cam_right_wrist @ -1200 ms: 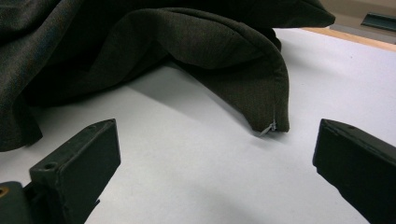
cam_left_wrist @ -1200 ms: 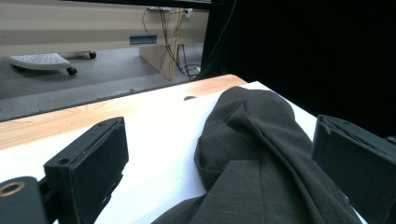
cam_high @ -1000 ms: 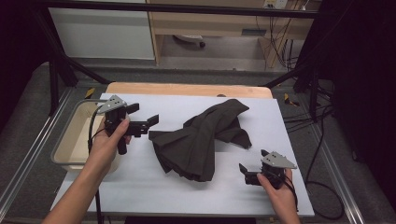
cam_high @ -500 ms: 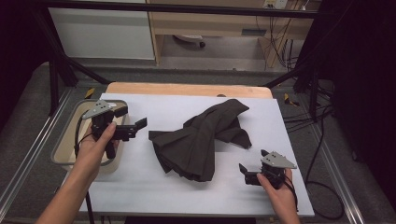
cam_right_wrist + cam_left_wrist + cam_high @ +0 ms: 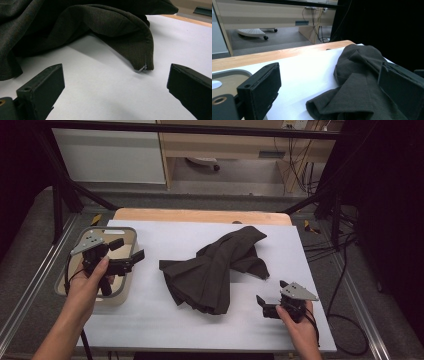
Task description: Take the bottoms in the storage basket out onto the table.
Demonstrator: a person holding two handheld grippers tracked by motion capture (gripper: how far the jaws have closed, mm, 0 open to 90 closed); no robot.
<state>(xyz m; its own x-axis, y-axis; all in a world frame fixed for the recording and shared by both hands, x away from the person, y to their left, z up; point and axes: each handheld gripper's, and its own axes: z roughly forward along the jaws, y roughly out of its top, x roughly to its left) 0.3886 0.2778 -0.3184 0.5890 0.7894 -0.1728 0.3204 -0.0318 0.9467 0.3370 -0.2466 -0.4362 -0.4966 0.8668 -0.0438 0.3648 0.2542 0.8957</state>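
White sheeting covers the counter (image 5: 150,320), with a strip of bare wood along its far edge. Mid-counter lies a crumpled dark garment (image 5: 215,265), with open white surface on every side. At the counter's left edge sits a grey tray (image 5: 127,237); the left gripper (image 5: 127,255) hovers over it, jaws spread wide, pointing at the garment but well apart from it. Near the front right corner, the right gripper (image 5: 262,301) rests low, jaws also wide apart, empty, just short of the garment's hem (image 5: 145,66). Folds hide the garment's shape.
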